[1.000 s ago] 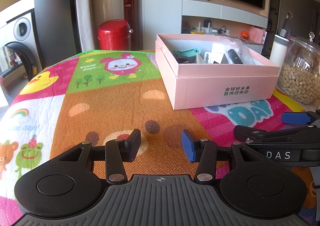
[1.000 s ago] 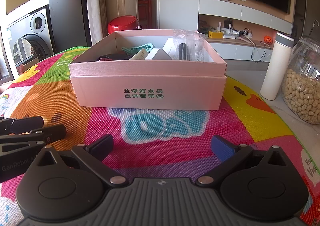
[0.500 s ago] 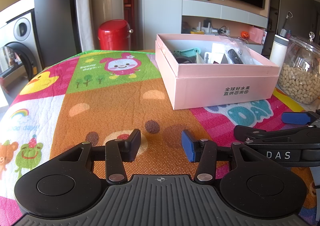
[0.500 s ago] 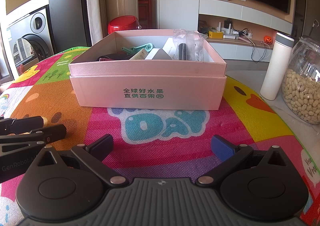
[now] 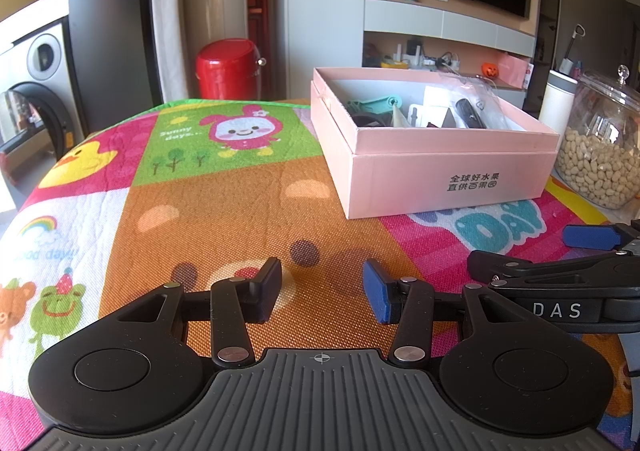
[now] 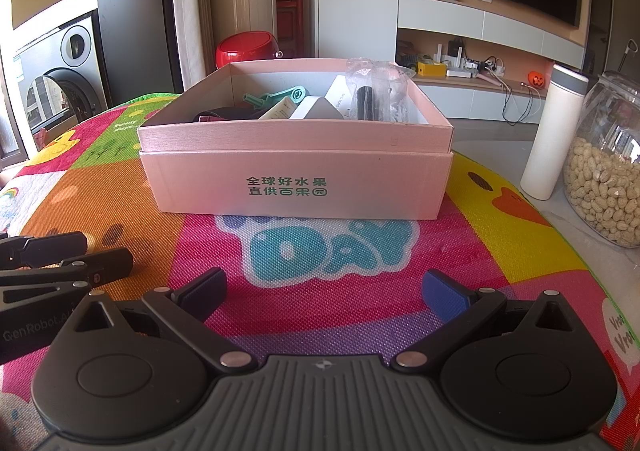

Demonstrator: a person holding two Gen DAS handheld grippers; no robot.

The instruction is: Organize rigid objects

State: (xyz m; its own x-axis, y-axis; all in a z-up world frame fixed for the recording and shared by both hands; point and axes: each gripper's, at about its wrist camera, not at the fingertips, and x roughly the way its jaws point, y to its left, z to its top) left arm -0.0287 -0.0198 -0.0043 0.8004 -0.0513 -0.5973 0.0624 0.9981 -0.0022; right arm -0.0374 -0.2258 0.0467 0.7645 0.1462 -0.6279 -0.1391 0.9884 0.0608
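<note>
Left gripper (image 5: 322, 289) fingers stand partly apart, nothing between them, low over the orange patch of the cartoon mat (image 5: 224, 211) on the table. Right gripper (image 6: 324, 291) fingers spread wide, empty, over the pink and purple part of the mat by the "DAY" print. Both point down at a slant toward the mat. Pink box (image 6: 296, 171) sits open, straight ahead of the right gripper, and off to the right in the left view. Right view shows its contents better: green tool (image 6: 276, 96), bagged black item (image 6: 370, 97), white pieces. Only the right view shows the whole white bottle (image 6: 554, 131) beside the peanut jar (image 6: 608, 171). Each view catches the other gripper at its edge. Nothing differs from the earlier frames; both grippers unchanged.
</note>
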